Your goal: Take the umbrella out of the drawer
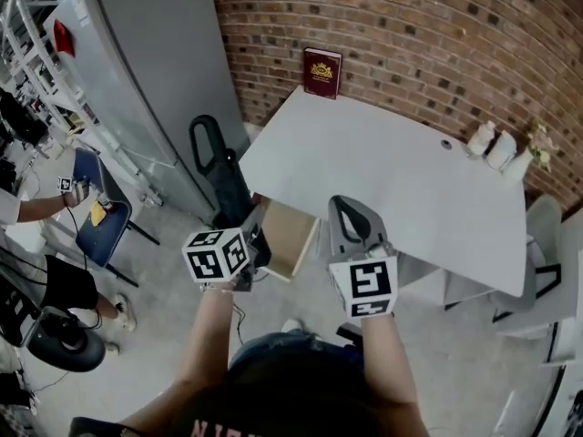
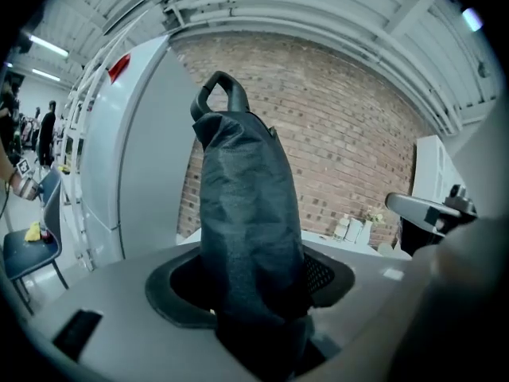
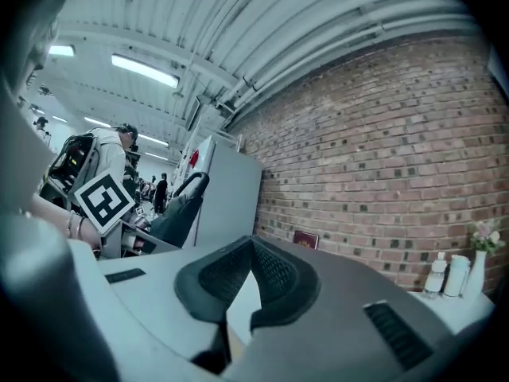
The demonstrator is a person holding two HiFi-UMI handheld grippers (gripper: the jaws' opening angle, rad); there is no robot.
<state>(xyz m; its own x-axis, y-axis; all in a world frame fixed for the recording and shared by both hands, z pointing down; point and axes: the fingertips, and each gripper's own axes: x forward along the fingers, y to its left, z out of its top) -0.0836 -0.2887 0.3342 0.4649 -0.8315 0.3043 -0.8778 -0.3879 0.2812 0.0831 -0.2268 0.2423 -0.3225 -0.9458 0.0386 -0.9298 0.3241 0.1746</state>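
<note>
I have the umbrella (image 2: 246, 205) pinched upright in my left gripper (image 2: 253, 289), held outside the open drawer (image 1: 293, 237) beside the table (image 1: 401, 180); my right gripper (image 3: 250, 247) is pressed together, empty; I judge the removal essentially done, perhaps only the drawer left to shut.

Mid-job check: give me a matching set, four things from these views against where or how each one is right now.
Things:
1. umbrella
2. red book
3. drawer
4. right gripper

States:
A. shut, nothing between its jaws
B. clamped in the left gripper
C. pulled out beneath the edge of the table
D. upright on the table, against the brick wall

Pairs: 1-B, 2-D, 3-C, 4-A
</note>
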